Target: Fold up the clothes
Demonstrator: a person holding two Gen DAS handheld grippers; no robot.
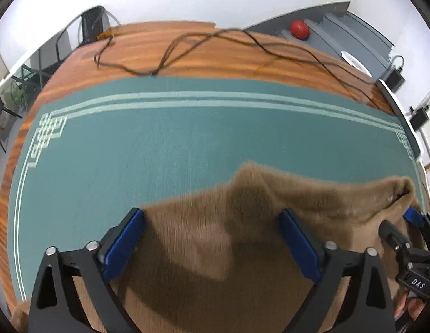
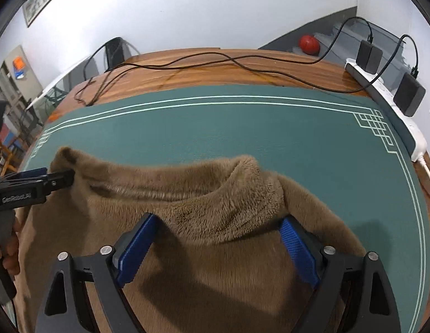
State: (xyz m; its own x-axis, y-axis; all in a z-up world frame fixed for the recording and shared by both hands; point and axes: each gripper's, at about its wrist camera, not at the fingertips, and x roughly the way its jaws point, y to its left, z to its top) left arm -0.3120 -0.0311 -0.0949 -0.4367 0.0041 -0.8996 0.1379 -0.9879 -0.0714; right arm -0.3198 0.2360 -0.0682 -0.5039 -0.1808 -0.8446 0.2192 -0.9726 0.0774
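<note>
A brown fleece garment [image 1: 215,249] lies spread on a green mat [image 1: 159,144] at the near side of a wooden table [image 1: 215,63]. My left gripper [image 1: 212,216] hangs just over its left part, blue pads wide apart, open, with fabric under the gap. My right gripper [image 2: 217,223] is open too, and the raised, folded collar edge of the garment [image 2: 215,202] bulges between its fingers. Each gripper shows in the other's view: the right gripper [image 1: 401,222] at the garment's right corner, the left gripper [image 2: 56,176] at its left corner. A hand holds each handle.
Black cables [image 2: 187,61] trail across the bare wood behind the mat [image 2: 242,130]. A white power strip [image 2: 381,86] with black adapters lines the table's right edge. A red ball [image 2: 309,44] sits on grey steps beyond. A dark chair [image 1: 94,22] stands behind the far left corner.
</note>
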